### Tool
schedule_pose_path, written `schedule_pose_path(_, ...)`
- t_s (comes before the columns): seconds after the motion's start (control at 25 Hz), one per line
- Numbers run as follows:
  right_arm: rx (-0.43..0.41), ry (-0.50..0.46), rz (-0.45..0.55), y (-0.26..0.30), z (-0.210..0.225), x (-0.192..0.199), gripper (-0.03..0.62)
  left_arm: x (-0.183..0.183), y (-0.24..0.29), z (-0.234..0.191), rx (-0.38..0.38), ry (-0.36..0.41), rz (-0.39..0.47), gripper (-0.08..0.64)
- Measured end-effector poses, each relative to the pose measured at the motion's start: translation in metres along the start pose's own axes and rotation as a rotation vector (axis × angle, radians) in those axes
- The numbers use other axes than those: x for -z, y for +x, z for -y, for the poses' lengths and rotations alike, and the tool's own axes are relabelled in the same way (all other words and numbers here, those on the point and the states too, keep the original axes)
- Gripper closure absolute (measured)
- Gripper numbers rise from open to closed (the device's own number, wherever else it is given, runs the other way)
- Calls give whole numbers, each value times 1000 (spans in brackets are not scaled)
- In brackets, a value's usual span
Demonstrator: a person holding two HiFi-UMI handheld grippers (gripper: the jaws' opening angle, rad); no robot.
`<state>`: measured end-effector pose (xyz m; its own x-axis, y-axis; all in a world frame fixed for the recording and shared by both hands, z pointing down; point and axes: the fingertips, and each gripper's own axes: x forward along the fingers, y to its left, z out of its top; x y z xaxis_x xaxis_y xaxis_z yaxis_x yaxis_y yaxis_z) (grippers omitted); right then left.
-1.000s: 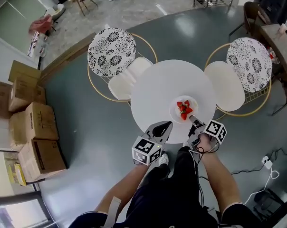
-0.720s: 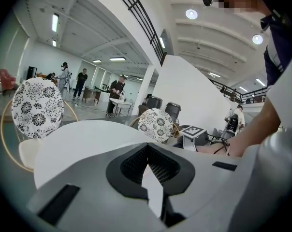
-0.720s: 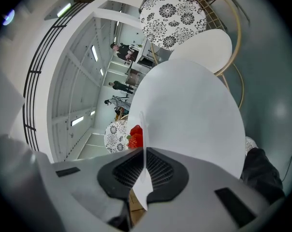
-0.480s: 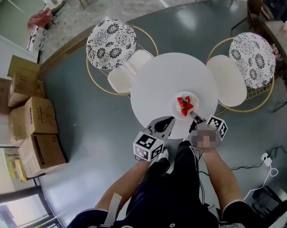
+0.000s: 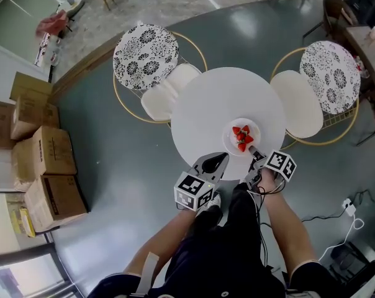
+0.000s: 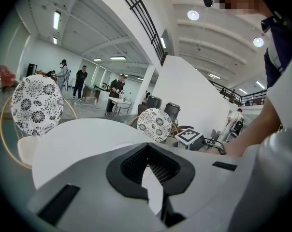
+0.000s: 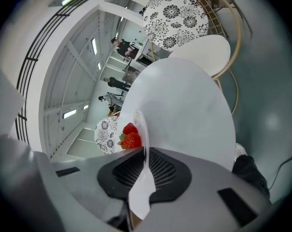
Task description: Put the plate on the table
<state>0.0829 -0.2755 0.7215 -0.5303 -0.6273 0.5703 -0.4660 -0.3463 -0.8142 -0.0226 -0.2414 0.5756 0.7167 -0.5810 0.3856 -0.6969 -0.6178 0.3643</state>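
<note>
- Right now the right gripper [image 5: 254, 155] has its jaws clamped on the near rim of the plate [image 5: 256, 129]. The rim runs edge-on between them, with the strawberries [image 7: 130, 137] piled just beyond the jaw tips.
- The plate is over the near part of the tabletop [image 5: 206, 104], directly ahead of the right jaws. I can't tell whether its base is touching down or just above the surface.
- Left gripper [image 5: 212, 165]: jaws only a sliver apart with nothing between them, just bare tabletop ahead. It sits beside the right jaws, clear of the plate.
- My read is that the step in hand is set-down and release, and it's close to done.
- To do it well, I'd hold the plate level, lower it straight until the base seats flat, and only then open. Opening early would likely drop the far side and roll the berries.
- The grip is on one edge only, so the load hangs forward of the jaws. I'd expect sag at the far rim, so I'd go slowly.
- After opening, I'd back the jaws straight out with no lift, so the lower jaw doesn't hook the rim and drag the plate toward the tabletop's near edge.
- The plate looks near that edge, so I'd place it further forward of the jaws if reach allows.
- The left jaws aren't needed and are best parked clear.
</note>
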Motion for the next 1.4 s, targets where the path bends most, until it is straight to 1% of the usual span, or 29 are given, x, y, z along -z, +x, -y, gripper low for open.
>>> schedule_pose_path(0.12, 29, -28, 2, 1, 1, 0, 574, 3, 0, 2, 8, -1, -6, 555)
schedule_pose_path(0.48, 148, -206, -14, 2, 0, -6, 559, 0, 0, 6, 15, -3, -6, 555)
schedule_pose_path(0.68, 211, -276, -4, 1, 3, -8, 541, 2, -2, 5, 19, -3, -10, 555)
schedule_pose_path(0.92, 250, -312, 0, 0, 6, -10, 531, 4, -1, 7, 26, -5, -13, 555)
schedule_pose_path(1.16, 322, -381, 27, -2, 10, -15, 522, 6, -2, 6, 32, -11, -15, 555)
schedule_pose_path(1.4, 344, -410, 28, -5, 12, -16, 522, 5, -2, 7, 36, -12, -13, 555)
